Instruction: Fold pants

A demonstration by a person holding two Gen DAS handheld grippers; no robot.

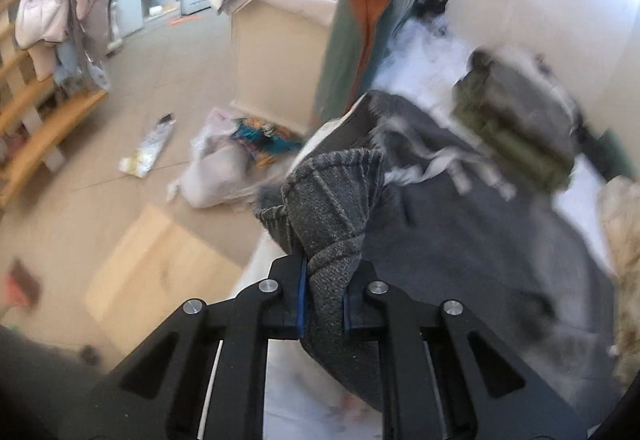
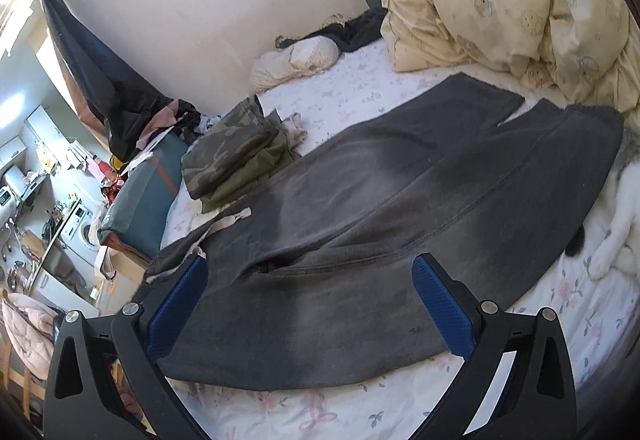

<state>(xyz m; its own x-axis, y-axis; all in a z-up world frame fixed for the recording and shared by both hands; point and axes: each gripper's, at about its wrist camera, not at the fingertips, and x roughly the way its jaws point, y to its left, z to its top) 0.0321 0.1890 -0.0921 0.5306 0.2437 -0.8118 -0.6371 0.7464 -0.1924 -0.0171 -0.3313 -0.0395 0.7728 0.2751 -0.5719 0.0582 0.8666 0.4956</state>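
One pair dark grey fleece pants (image 2: 360,224) spread flat on floral-sheeted bed (image 2: 320,412). Left gripper (image 1: 325,304) pinching ribbed waistband corner. Right gripper (image 2: 310,304) spread above hip, holding nothing. Advice: grab matching corner, lift evenly, fold clear of camouflage stack (image 2: 232,155).

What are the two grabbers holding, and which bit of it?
The left gripper pinches the dark grey sweatpants by a bunched fold at the ribbed waistband. The right gripper is open, holding nothing.
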